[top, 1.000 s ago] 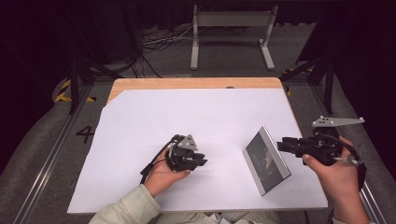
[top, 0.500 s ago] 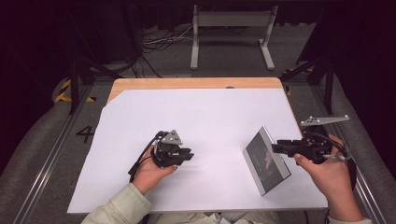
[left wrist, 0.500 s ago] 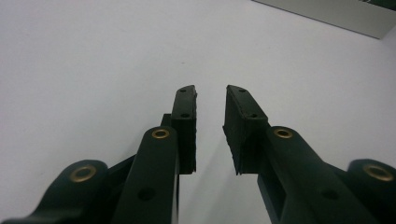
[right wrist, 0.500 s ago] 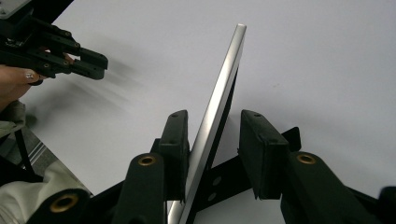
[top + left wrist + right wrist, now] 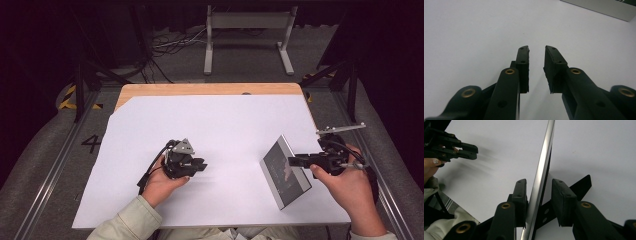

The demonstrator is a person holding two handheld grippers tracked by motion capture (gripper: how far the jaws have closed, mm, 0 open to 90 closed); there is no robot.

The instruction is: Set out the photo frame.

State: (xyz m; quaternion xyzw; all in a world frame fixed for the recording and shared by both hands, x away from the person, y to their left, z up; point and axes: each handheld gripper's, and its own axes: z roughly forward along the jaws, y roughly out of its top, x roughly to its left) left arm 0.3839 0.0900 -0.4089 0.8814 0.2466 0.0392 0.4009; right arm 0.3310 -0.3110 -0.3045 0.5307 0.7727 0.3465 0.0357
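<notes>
Tablet (image 5: 287, 172): a thin flat slab with a silvery rim and a dark glossy face, standing tilted on one long edge on the white sheet, near the right edge of the tabletop and toward its near right corner.
Tablet edge (image 5: 541, 173): in the right gripper view the metal rim runs up between the two jaws, from the bottom of the frame to the top.
Right gripper (image 5: 295, 161): held in the person's right hand (image 5: 345, 187) at the tablet's right side, pointing level toward it; its jaws have just been closing with the tablet between them. One pad (image 5: 520, 195) lies against the rim, the other pad (image 5: 561, 200) stands just off the dark face, so the tablet is not yet pinched.
Left gripper (image 5: 200, 165): in the left hand (image 5: 162, 182), well apart from the tablet, about mid-tabletop toward the near edge, pointing at it.
Left jaws: narrowly parted, nothing between the pads (image 5: 524, 67).
White sheet (image 5: 200, 120): covers most of the tabletop.
Wooden tabletop (image 5: 200, 89): a bare strip shows along the far edge.
</notes>
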